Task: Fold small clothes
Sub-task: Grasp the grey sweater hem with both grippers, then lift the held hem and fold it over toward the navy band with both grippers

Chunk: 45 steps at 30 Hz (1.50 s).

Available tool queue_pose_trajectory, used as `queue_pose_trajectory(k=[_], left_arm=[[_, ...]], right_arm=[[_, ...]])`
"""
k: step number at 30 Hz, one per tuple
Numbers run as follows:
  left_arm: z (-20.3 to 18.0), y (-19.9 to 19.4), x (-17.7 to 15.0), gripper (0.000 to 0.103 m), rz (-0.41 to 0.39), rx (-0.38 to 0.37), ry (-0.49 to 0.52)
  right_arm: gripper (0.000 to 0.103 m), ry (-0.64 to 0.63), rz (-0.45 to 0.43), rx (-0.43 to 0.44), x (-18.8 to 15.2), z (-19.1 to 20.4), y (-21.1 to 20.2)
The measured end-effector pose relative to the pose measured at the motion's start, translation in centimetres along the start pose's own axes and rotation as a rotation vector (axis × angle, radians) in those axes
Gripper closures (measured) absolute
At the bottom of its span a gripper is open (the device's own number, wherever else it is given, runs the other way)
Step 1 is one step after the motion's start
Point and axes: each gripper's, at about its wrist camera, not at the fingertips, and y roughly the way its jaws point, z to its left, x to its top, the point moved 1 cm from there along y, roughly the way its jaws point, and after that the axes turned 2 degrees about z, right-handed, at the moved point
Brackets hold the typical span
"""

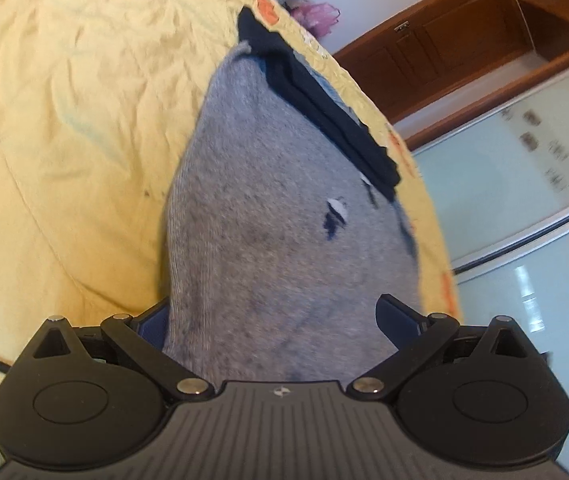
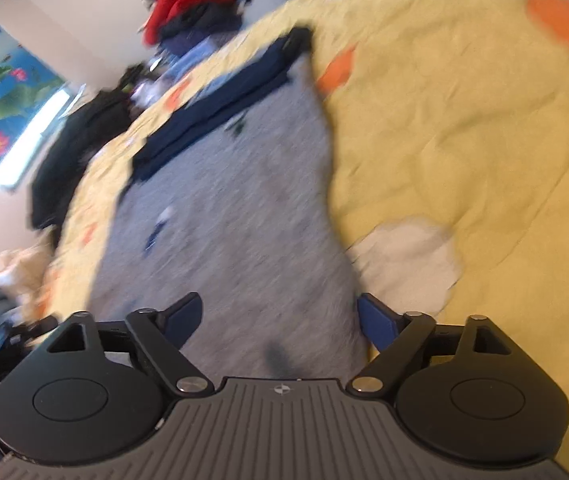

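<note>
a bedroom in a home. shown by a wide bed under a crumpled yellow sheet [image 1: 64, 120] with orange prints, heaps of clothes [image 2: 192, 4] piled along the wall, a lotus poster [image 2: 0, 92], a wooden door [image 1: 444, 44] and glass sliding panels [image 1: 524, 184].
</note>
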Motion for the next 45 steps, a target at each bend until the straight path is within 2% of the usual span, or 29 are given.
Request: queue_pose_trajectory(k=[2, 4, 5, 6, 7, 9, 13, 15, 16, 17, 18, 23, 27, 30, 35, 39, 42, 45], left_arm=[[0.5, -0.3, 0.1, 0.011, 0.013, -0.005, -0.024], [0.7, -0.7, 0.2, 0.026, 0.033, 0.014, -0.028], [0.8, -0.8, 0.2, 0.037, 0.046, 0.032, -0.025], [0.9, -0.9, 0.3, 0.042, 0.06, 0.041, -0.02], [1.0, -1.0, 0.3, 0.042, 0.071, 0.04, -0.015], [1.2, -1.1, 0.2, 0.047, 0.094, 0.047, -0.001], [1.0, -1.1, 0.1, 0.05, 0.116, 0.056, 0.019], [0.8, -0.7, 0.0, 0.068, 0.141, 0.068, 0.032], [0.8, -0.5, -0.2, 0.073, 0.156, 0.077, 0.04], [0.7, -0.2, -0.5, 0.085, 0.168, 0.089, 0.051], [0.7, 0.0, -0.7, 0.092, 0.176, 0.106, 0.064], [-0.3, -0.8, -0.3, 0.096, 0.151, 0.135, 0.124], [-3.0, -2.5, 2.0, 0.097, 0.079, 0.08, 0.193], [-5.0, -3.1, 5.0, 0.097, -0.003, 0.014, 0.214], [-7.0, -1.1, 11.8, 0.097, -0.143, -0.089, 0.174], [-8.3, 2.2, 18.3, 0.097, -0.255, -0.125, 0.15], [-8.7, 6.0, 23.5, 0.097, -0.299, -0.092, 0.12], [-8.0, 10.5, 27.8, 0.097, -0.304, -0.005, 0.117]], right_arm=[[0.02, 0.004, 0.054, 0.056, -0.5, 0.1, 0.1], [0.021, 0.004, 0.074, 0.076, -0.8, 0.3, -0.1], [0.025, 0.016, 0.087, 0.087, -0.9, 0.2, -0.1], [0.031, 0.027, 0.097, 0.094, -0.9, 0.1, -0.2], [0.032, 0.034, 0.099, 0.095, -1.0, 0.0, -0.3], [0.045, 0.041, 0.106, 0.094, -1.1, -0.2, -0.4], [0.063, 0.049, 0.143, 0.106, -1.4, -0.5, 0.1], [0.08, 0.048, 0.166, 0.105, -1.6, -0.7, 0.6], [0.081, 0.046, 0.172, 0.105, -1.8, -0.7, 0.7], [0.082, 0.051, 0.176, 0.113, -1.9, -0.8, 0.7], [0.083, 0.058, 0.175, 0.119, -1.9, -0.8, 0.8], [0.085, 0.071, 0.153, 0.152, -1.6, -0.9, 0.1], [0.086, 0.087, 0.08, 0.236, 0.4, -0.3, -1.2], [0.086, 0.074, 0.008, 0.3, 3.2, 0.4, -2.1], [0.086, 0.058, -0.144, 0.399, 10.3, 1.1, -1.6], [0.086, 0.091, -0.229, 0.441, 17.4, 0.8, 1.1], [0.086, 0.145, -0.26, 0.418, 23.0, -0.4, 4.6], [0.086, 0.239, -0.274, 0.37, 27.7, -2.7, 8.6]])
